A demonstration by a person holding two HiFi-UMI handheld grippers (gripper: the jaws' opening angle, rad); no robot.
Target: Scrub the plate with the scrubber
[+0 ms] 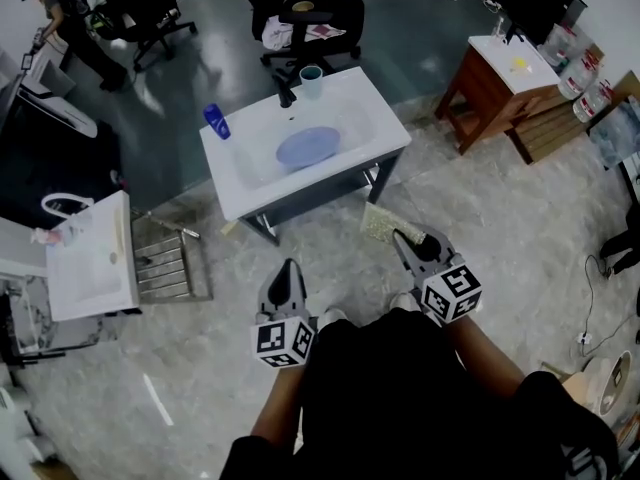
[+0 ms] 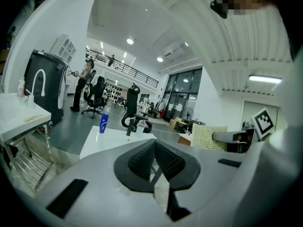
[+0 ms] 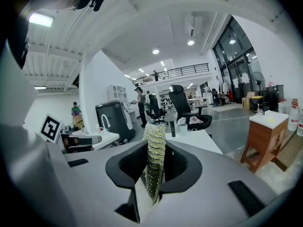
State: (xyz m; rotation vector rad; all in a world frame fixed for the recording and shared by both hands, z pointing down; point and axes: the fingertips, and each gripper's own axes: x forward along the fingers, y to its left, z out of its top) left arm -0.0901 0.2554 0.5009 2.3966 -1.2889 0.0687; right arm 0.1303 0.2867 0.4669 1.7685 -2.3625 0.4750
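A pale blue plate lies in the basin of the white sink unit some way ahead of me. My right gripper is shut on a flat yellow-green scrubber, which stands upright between the pads in the right gripper view, scrubber. My left gripper is shut with nothing between its pads. Both grippers are held low in front of my body, well short of the sink. From the left gripper view the scrubber shows off to the right.
On the sink's rim stand a blue bottle, a black tap and a light cup. A second white sink with a metal rack is at left. A wooden cabinet is at right; office chairs behind.
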